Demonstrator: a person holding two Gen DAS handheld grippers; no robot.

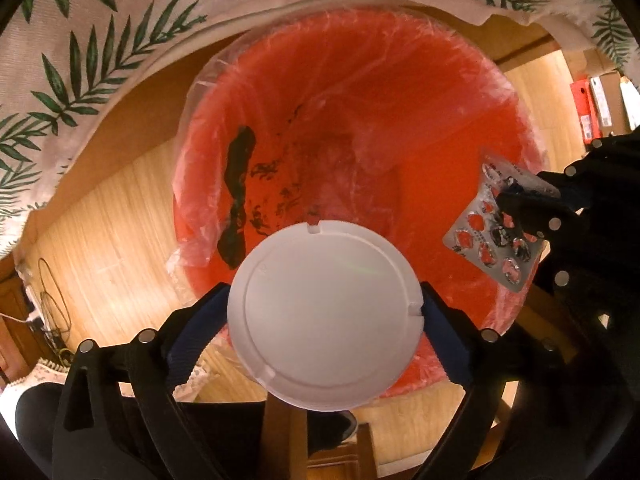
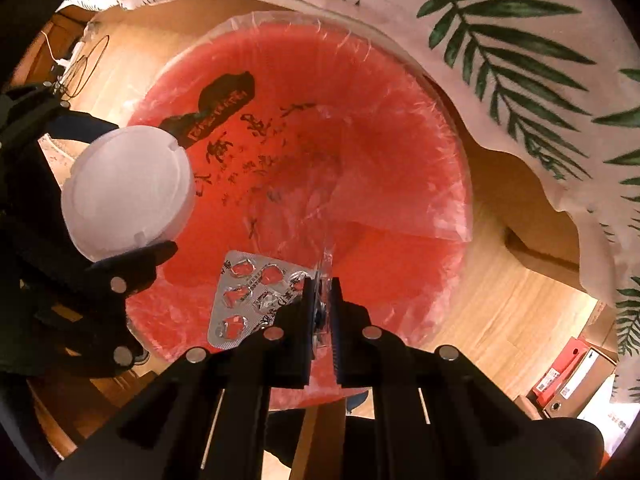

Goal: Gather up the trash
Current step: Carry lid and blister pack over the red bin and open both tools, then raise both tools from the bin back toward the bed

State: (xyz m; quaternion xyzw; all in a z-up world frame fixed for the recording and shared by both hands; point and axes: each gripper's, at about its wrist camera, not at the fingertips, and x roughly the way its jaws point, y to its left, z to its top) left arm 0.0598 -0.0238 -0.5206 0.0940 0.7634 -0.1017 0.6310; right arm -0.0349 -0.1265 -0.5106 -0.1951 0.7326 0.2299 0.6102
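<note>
— closest to my left lens, what do you read?
— black fingers of my left gripper (image 1: 325,316) spread wide and pressed on either side of a round white lid (image 1: 325,314); i have it clamped by its rim, flat face toward the camera, hanging over the near edge of the bin.
— and the right one?
— my right gripper (image 2: 322,300) is nearly closed, pinching the edge of a silver blister pack (image 2: 252,300) with a bit of clear film caught between the pads; most of the pack sticks out to the left of the fingers, its pockets looking empty and red from what lies below.
— below them?
— a red trash bin (image 1: 440,92) lined with a clear bag (image 1: 192,184) with black print on it; both pieces hang above its mouth, well apart.
— farther out?
— wooden floor (image 1: 120,232) around the bin, and a leaf-print cloth (image 2: 520,60) hanging past its far rim.
</note>
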